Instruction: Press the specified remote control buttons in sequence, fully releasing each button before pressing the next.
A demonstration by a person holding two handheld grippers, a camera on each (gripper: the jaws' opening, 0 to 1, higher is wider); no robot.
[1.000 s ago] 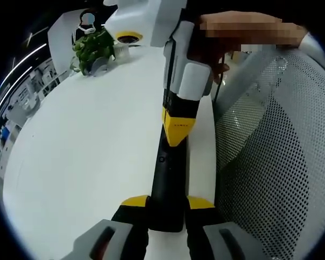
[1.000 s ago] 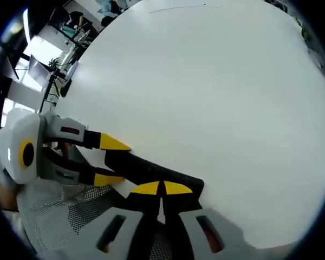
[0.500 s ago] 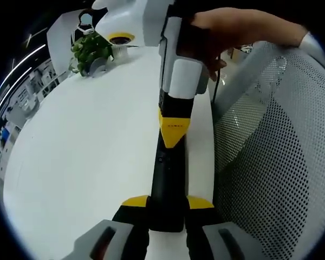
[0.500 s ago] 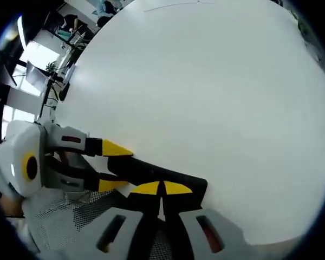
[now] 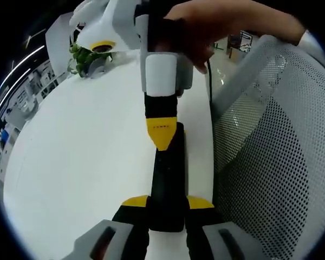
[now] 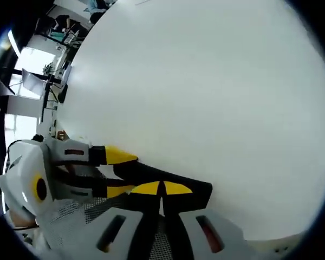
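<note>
A long black remote (image 5: pixel 168 173) lies along the right edge of the white table (image 5: pixel 86 151). My left gripper (image 5: pixel 168 203) is shut on its near end, one yellow pad on each side. My right gripper (image 5: pixel 161 135) comes down from above, shut, and its yellow tip rests on the remote's far half. In the right gripper view the right gripper (image 6: pixel 161 188) shows its two yellow tips pressed together on the remote (image 6: pixel 146 173). The left gripper (image 6: pixel 119 173) clamps the remote's other end from the left. The buttons are hidden under the tip.
A grey mesh chair (image 5: pixel 271 162) stands close against the table's right edge and shows again as mesh (image 6: pixel 70 216) below the left gripper. A green potted plant (image 5: pixel 84 54) sits at the far end. A hand (image 5: pixel 206 21) holds the right gripper. The table (image 6: pixel 206 97) stretches wide and white.
The right gripper has swung leftward in the left gripper view, its tip shifting slightly left and staying on the remote. The left gripper keeps its hold; the remote has not moved.
</note>
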